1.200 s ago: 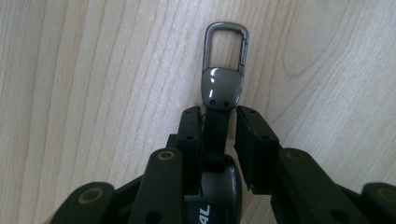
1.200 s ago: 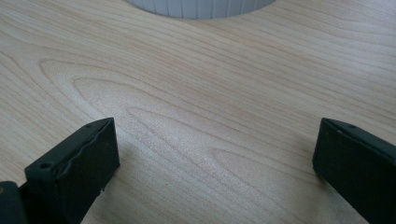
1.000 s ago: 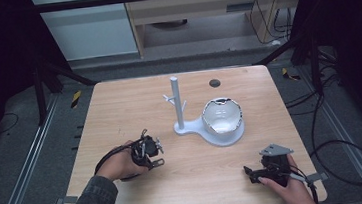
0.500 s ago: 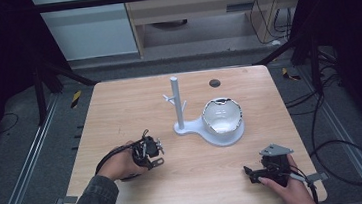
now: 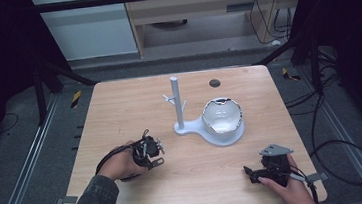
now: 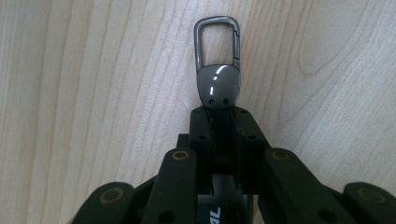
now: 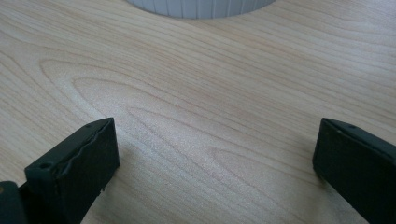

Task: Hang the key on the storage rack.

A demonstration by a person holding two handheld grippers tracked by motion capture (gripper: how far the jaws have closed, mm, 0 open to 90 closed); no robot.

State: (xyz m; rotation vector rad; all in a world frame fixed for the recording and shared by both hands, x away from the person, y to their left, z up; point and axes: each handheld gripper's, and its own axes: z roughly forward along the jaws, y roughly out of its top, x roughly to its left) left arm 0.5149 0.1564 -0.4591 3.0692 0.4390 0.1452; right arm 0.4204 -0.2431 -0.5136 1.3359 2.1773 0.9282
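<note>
In the left gripper view, a grey key fob (image 6: 218,86) with a metal snap clip at its far end lies against the wooden table (image 6: 84,93). My left gripper (image 6: 219,114) is shut on the fob's near end. From above, the left gripper (image 5: 148,153) sits at the table's front left in a person's hand. My right gripper (image 5: 250,171) rests at the front right, pointing left. In its own view the right gripper (image 7: 215,140) stands open over bare wood, nothing between its jaws.
A white stand (image 5: 177,102) with a post and short pegs rises mid-table, and its round base holds a white bowl-like dish (image 5: 222,118). The stand's ribbed edge (image 7: 201,7) lies ahead of the right gripper. A small dark disc (image 5: 214,83) sits near the far edge.
</note>
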